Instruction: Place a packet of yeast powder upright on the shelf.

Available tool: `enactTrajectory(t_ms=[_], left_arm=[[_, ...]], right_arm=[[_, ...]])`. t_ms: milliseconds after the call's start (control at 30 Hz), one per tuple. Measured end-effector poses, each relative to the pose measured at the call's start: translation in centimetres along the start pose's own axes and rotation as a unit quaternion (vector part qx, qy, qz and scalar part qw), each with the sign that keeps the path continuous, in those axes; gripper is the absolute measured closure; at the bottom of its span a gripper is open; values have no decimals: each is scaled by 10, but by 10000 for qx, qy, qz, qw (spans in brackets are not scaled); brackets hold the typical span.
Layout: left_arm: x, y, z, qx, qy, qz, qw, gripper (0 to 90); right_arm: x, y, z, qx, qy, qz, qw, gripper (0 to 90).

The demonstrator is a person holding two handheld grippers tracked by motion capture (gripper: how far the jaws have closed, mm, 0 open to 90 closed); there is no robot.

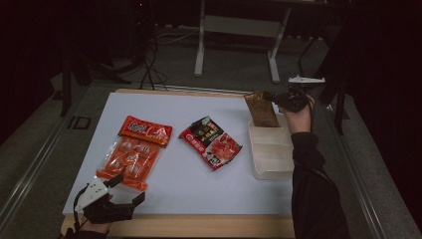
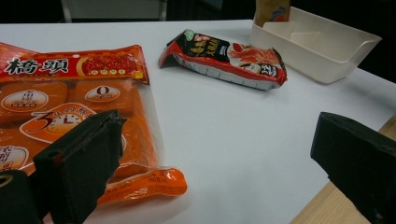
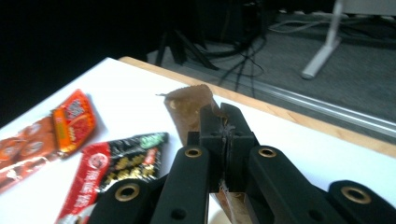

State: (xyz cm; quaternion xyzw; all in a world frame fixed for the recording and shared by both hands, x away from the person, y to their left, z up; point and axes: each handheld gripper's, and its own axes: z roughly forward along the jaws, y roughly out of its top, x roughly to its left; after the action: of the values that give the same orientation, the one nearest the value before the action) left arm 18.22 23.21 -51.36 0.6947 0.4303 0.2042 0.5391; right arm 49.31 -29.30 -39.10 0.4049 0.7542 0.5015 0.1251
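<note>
My right gripper (image 1: 274, 98) is shut on the top edge of a brown snack packet (image 1: 261, 108), which stands upright with its lower end inside the far end of a white bin (image 1: 271, 149). In the right gripper view the jaws pinch the brown packet (image 3: 187, 105) tight, my right gripper (image 3: 224, 116) seen from behind. My left gripper (image 1: 130, 189) rests open near the table's front left corner, beside an orange snack bag (image 1: 134, 149). In the left gripper view the orange bag (image 2: 70, 107) lies just past the left jaw, my left gripper (image 2: 224, 149) holding nothing.
A red and black packet (image 1: 211, 142) lies mid-table between the orange bag and the bin; it shows as the red and black packet (image 2: 224, 58) in the left gripper view. The white bin (image 2: 327, 46) sits at the table's right edge. A desk frame (image 1: 239, 30) stands beyond the table.
</note>
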Motion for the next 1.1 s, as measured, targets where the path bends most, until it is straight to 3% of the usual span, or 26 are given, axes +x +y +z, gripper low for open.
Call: enactTrajectory(t_ms=[300,400,633,900,1100], left_arm=[[-2,0,1,21,-23,61,10000,28],[-2,0,1,2,-19,45,10000,29],[-4,1,3,11,-59,116,9999,28],[-5,2,6,18,-138,156,9998,29],[-7,3,8,0,-205,253,9995,37]], right_arm=[[-14,-14,-16,26,-467,219,9987,852],[-20,-18,-26,-52,-578,333,9978,759],[-15,-18,-50,-239,-782,229,9964,668],[5,-16,-70,-476,-665,54,9966,567],[25,-20,-84,-678,-433,12,9968,486]])
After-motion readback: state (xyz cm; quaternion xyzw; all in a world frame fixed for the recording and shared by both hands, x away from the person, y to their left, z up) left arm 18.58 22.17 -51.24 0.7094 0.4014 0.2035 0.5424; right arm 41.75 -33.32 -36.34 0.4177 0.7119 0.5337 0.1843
